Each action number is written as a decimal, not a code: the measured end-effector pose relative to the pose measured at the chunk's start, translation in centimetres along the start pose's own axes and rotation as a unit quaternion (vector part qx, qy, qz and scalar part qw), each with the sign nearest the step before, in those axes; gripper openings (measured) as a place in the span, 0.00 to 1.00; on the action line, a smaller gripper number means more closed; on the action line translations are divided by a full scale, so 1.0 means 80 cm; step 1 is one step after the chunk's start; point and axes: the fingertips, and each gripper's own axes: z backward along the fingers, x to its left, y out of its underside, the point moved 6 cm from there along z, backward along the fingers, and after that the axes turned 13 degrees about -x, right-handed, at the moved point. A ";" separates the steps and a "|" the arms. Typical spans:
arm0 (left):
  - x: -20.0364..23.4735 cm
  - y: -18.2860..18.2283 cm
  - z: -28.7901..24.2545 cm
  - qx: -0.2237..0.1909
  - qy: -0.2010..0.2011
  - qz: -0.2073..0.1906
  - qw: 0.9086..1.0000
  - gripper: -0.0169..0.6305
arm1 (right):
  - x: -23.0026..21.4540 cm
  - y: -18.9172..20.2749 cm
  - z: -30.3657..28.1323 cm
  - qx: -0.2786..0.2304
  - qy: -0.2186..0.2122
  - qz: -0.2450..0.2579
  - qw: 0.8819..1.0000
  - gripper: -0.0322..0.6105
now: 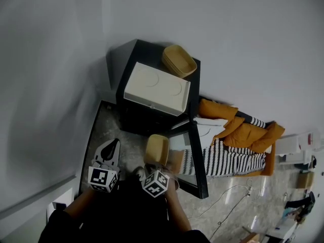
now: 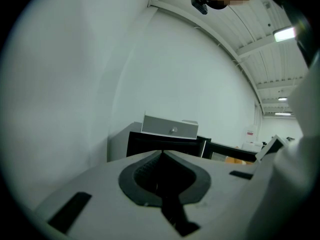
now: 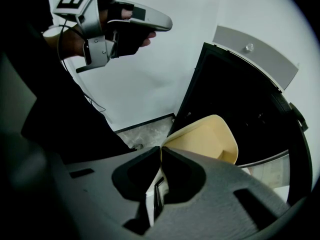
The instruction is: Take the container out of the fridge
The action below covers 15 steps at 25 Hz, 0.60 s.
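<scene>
Now the right gripper [image 3: 161, 150] jaws are pinching the beige container [image 3: 206, 136] by its rim, just outside the open mini fridge [image 3: 235, 94]. The left gripper [image 2: 161, 155] jaws are sitting together, empty. Extraction is looking nearly done; next is probably carrying it clear of the door.

Dim, flat light; fisheye-warped, vignetted edges

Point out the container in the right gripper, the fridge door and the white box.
container [image 3: 207, 139]: right gripper view, on its inner wall.
fridge door [image 1: 199, 161]: head view, on its dark frame.
white box [image 1: 157, 87]: head view, on its top face.
</scene>
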 end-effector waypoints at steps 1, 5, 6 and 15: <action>-0.001 -0.001 0.000 0.001 0.000 0.001 1.000 0.03 | 0.001 -0.001 0.004 -0.001 0.000 0.000 1.000 0.07; -0.001 0.006 0.002 0.001 0.007 0.000 1.000 0.03 | 0.004 -0.008 0.022 -0.008 0.006 0.001 1.000 0.07; -0.001 0.007 0.003 0.002 0.008 0.000 1.000 0.03 | 0.003 -0.011 0.026 -0.010 0.007 0.002 1.000 0.07; -0.004 0.009 0.002 0.002 0.014 0.003 1.000 0.03 | -0.001 -0.029 0.049 -0.020 0.019 0.008 1.000 0.07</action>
